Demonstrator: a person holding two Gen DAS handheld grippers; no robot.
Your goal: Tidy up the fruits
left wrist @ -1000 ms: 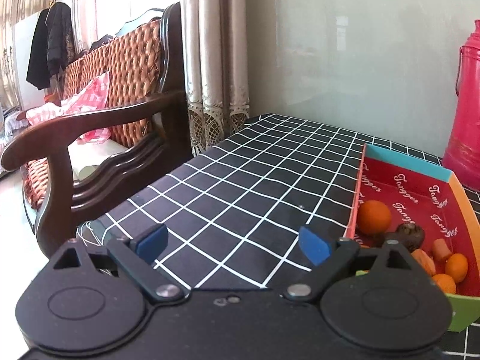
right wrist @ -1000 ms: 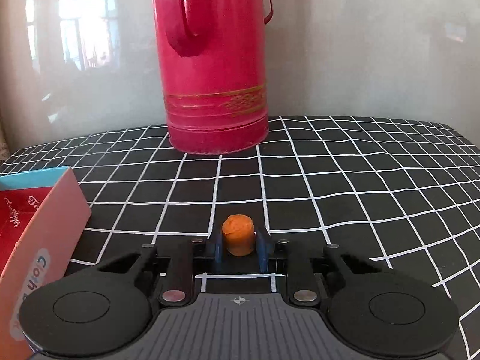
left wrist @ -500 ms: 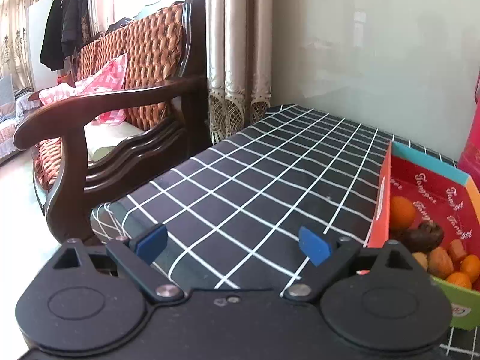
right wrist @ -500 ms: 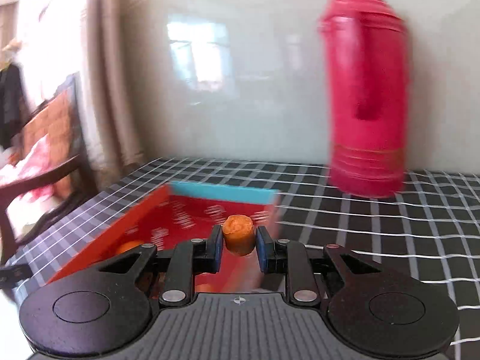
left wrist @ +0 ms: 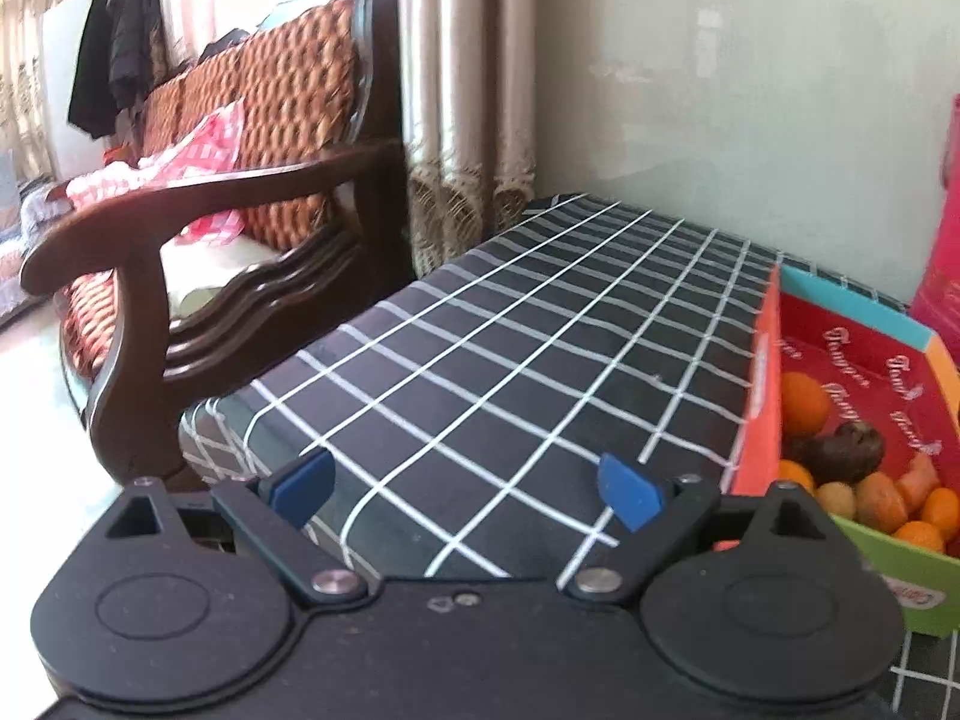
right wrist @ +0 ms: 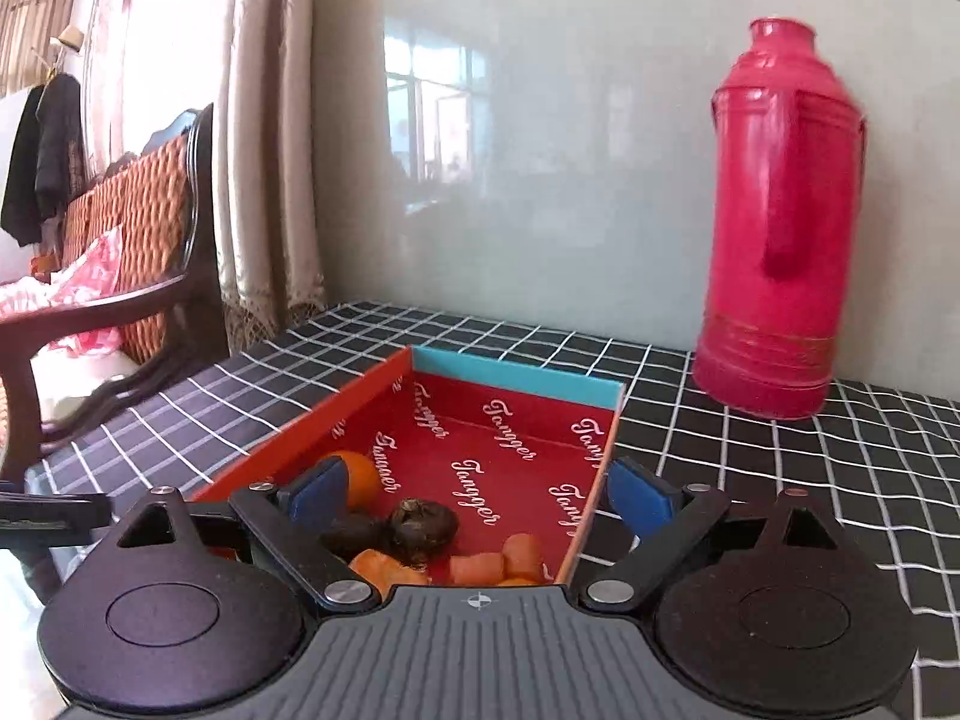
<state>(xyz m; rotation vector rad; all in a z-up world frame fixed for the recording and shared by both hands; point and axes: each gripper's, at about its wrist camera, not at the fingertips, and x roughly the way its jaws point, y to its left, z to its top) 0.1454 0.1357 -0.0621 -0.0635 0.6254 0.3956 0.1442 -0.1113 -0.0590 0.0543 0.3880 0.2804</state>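
A red cardboard box (right wrist: 510,414) with a teal far wall lies on the checked table. It holds several fruits: an orange (right wrist: 360,477), a dark brown fruit (right wrist: 420,525) and small orange pieces (right wrist: 498,561). My right gripper (right wrist: 477,495) is open and empty just above the near end of the box. In the left wrist view the box (left wrist: 759,378) is at the right with the orange (left wrist: 804,402) and the dark fruit (left wrist: 846,453) inside. My left gripper (left wrist: 465,489) is open and empty over the table's near left part.
A tall red thermos (right wrist: 780,240) stands behind the box to the right, near the wall. A dark wooden sofa (left wrist: 228,240) with woven cushions stands left of the table, and a curtain (left wrist: 468,120) hangs behind it. The table's left edge (left wrist: 204,420) is close to my left gripper.
My right gripper swung left from the thermos to the box, then opened and let go of the small orange piece, which now lies in the box. My left gripper drifted slightly left.
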